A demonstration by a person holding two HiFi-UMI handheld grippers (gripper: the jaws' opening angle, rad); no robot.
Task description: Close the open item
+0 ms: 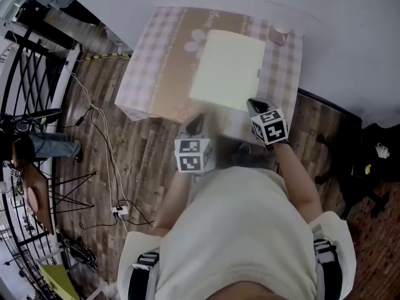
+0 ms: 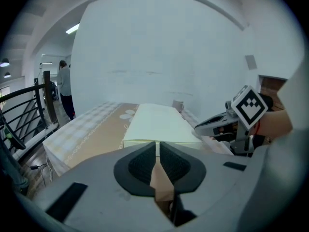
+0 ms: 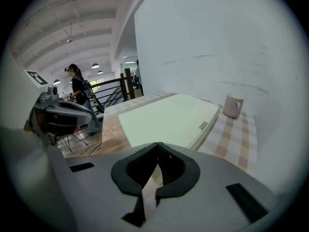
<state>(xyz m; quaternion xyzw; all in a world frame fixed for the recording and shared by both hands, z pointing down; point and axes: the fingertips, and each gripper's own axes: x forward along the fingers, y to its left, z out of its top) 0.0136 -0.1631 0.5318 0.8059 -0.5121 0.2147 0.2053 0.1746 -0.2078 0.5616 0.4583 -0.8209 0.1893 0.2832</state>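
A large pale-yellow book (image 1: pixel 228 69) lies flat and closed on the checked tablecloth of the table (image 1: pixel 156 67). It also shows ahead of the jaws in the left gripper view (image 2: pixel 157 122) and in the right gripper view (image 3: pixel 169 117). My left gripper (image 1: pixel 195 122) hovers just off the table's near edge, short of the book, and its jaws (image 2: pixel 158 146) are shut with nothing between them. My right gripper (image 1: pixel 253 105) hangs over the book's near right corner, apart from it. Its pads (image 3: pixel 158 148) meet at the tip and hold nothing.
A white mug (image 1: pixel 278 35) stands at the table's far right corner against the white wall. A black railing (image 1: pixel 31 74) runs along the left. Cables and a power strip (image 1: pixel 119 210) lie on the wooden floor. A dark chair (image 1: pixel 362 161) stands at the right.
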